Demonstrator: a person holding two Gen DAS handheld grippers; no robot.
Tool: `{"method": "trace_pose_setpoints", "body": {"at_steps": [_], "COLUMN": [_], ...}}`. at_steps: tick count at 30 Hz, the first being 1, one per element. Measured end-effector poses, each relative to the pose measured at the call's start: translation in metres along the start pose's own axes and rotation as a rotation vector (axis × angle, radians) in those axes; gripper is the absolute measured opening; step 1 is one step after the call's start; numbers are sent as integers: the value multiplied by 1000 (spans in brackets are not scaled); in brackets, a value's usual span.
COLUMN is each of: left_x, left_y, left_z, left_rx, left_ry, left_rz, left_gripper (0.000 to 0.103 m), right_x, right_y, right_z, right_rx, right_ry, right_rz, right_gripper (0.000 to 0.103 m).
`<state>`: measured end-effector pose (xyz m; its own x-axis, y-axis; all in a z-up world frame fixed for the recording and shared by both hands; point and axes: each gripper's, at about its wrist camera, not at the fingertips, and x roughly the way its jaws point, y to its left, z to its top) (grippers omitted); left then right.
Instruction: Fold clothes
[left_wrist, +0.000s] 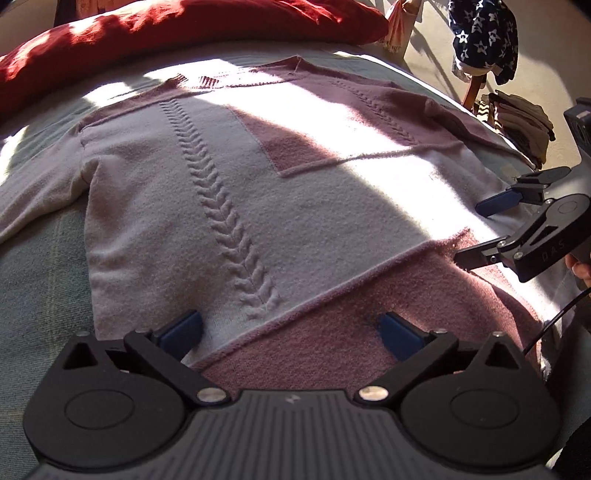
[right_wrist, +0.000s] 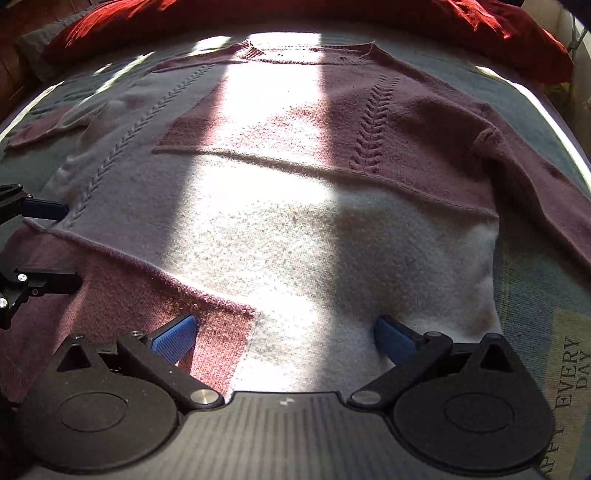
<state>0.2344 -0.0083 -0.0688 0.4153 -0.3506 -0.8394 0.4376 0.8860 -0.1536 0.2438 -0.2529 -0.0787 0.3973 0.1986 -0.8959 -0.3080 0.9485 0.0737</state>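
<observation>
Your bed (left_wrist: 40, 258), covered in a pale green checked blanket, carries one sweater (left_wrist: 229, 192) spread flat across its middle, neck toward the far edge where one long red velvety cushion (left_wrist: 155, 40) lies. The knit is soft and fuzzy, built of pale grey and dusty pink angular blocks, with two raised braided cable stripes (left_wrist: 225, 221) running from the shoulders toward the hem. Both sleeves lie out to the sides. Your left gripper (left_wrist: 291, 332) sits over the near hem with its two blue ribbed pads spread wide, nothing between them. Your right gripper (right_wrist: 284, 332) is also wide open over the near hem, just beside the left, gripping nothing. On the floor beyond the far right corner stands one star-print navy garment (left_wrist: 480, 37).
</observation>
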Motion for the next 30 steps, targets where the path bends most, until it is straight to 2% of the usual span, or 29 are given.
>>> {"method": "trace_pose_setpoints", "body": {"at_steps": [6, 8, 9, 11, 15, 17, 19, 21, 24, 28, 30], "left_x": [-14, -19, -21, -22, -7, 5, 21, 34, 44, 42, 41], "left_y": [2, 3, 4, 7, 14, 16, 18, 19, 18, 5, 2], "left_z": [4, 5, 10, 26, 67, 83, 93, 94, 76, 55, 56], "left_rx": [-57, -76, -77, -69, -77, -94, -121, -137, -163, -114, -133], "left_ry": [117, 156, 151, 102, 23, 4, 6, 31, 76, 94, 118], "left_rz": [-2, -3, -4, -4, 11, 2, -9, -3, 21, 75, 88], "left_gripper": [102, 102, 102, 102, 102, 102, 102, 102, 102, 102, 102], "right_x": [-5, -8, -9, -15, -23, -22, -12, -2, 9, 2, -2], "right_y": [2, 2, 2, 1, -4, -11, -20, -30, -37, -31, -30], "right_z": [6, 14, 19, 29, 54, 68, 72, 76, 55, 30, 23], "right_rx": [24, 68, 91, 156, 206, 210, 242, 275, 342, 285, 267], "right_ry": [137, 181, 203, 183, 76, 18, 9, 4, 52, 37, 36], "right_rz": [-23, -27, -28, 1, 6, -18, -11, -1, -1, 10, 13], "right_gripper": [103, 103, 103, 103, 103, 103, 103, 103, 103, 103, 103]}}
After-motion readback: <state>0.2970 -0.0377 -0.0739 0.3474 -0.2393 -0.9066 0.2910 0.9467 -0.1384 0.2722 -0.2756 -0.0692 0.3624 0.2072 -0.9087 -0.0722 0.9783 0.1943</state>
